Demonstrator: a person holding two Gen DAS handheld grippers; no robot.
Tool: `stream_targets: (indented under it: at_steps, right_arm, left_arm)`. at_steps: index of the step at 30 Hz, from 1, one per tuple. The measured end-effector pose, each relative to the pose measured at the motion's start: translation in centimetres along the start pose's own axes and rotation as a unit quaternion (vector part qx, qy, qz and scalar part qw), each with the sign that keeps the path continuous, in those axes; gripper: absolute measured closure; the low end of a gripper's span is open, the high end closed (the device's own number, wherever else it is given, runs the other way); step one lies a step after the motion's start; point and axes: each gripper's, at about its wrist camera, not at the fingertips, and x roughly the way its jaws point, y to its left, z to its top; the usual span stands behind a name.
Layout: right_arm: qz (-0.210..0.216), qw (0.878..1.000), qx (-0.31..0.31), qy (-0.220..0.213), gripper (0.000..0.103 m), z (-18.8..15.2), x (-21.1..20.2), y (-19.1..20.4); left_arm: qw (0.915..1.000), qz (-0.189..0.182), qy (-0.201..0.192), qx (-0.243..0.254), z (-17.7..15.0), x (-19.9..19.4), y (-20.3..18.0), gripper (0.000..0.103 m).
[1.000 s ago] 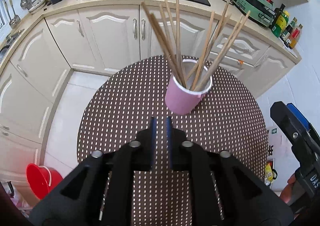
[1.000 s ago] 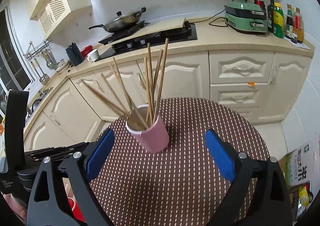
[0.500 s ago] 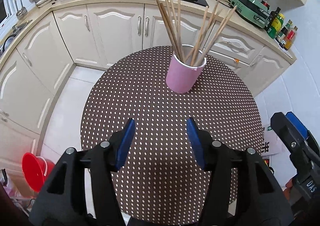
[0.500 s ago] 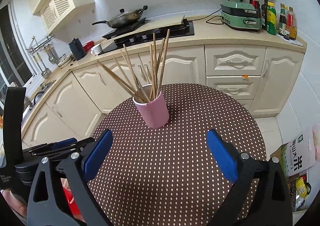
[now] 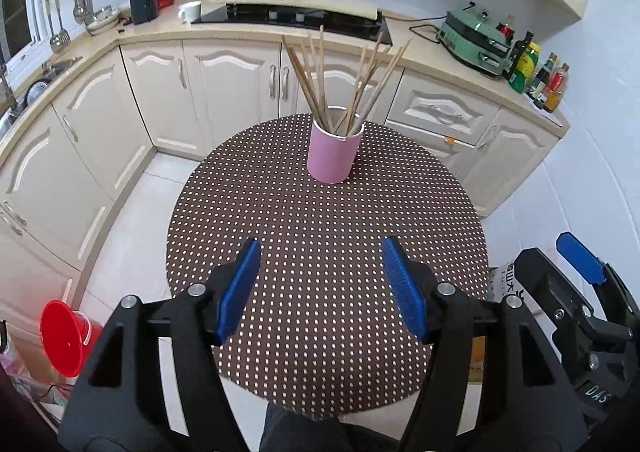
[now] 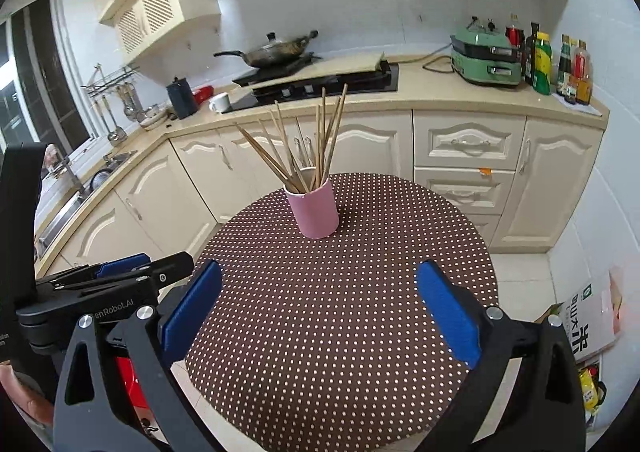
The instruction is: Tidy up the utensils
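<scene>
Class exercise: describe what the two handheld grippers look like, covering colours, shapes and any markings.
Both the left gripper and the right gripper have black angular frames with triangular cut-outs, silver bolts and flat blue pads. White lettering marks the sides of both bodies.

Chopsticks (image 5: 320, 79): bare matt wood. Cup (image 5: 334, 153): smooth matt pink. Tabletop (image 5: 320, 236): brown dotted cloth, matt. Cabinet doors (image 5: 228, 83): cream, slight sheen.
</scene>
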Motion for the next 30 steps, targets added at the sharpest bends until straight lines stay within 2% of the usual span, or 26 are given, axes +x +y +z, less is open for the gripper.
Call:
stream_targets:
  at_steps: [6, 14, 17, 21, 24, 26, 30]
  right_arm:
    - [-0.014, 1.000, -0.016, -0.019, 0.009, -0.3, -4.8, 1.1]
    - [0.003, 0.998, -0.016, -0.056, 0.009, 0.5, -11.4, 2.8]
    - [0.004, 0.997, -0.010, -0.070, 0.009, 0.5, -13.2, 3.4]
    - [0.009, 0.996, -0.010, -0.086, 0.009, 0.7, -15.6, 4.6]
    - [0.013, 0.997, -0.012, -0.080, 0.009, 1.1, -17.2, 5.8]
    - [0.018, 0.996, -0.010, -0.085, 0.009, 1.2, -18.6, 6.7]
    - [0.023, 0.992, -0.050, -0.113, 0.009, 1.0, -21.9, 9.9]
  left_arm:
    - [0.9997, 0.000, -0.024, -0.011, -2.2, -5.4, -1.1, 0.040]
    - [0.9959, 0.012, -0.088, 0.021, -3.6, -13.3, -2.5, 0.034]
    - [0.9944, 0.005, -0.102, 0.028, -3.9, -15.5, -2.4, 0.034]
    - [0.9914, 0.009, -0.123, 0.045, -4.2, -18.2, -2.3, 0.033]
    - [0.9883, 0.001, -0.144, 0.050, -4.4, -20.6, -1.8, 0.032]
    - [0.9855, -0.009, -0.158, 0.061, -4.5, -22.1, -1.4, 0.028]
    - [0.9786, -0.024, -0.180, 0.096, -5.1, -25.5, -1.7, 0.024]
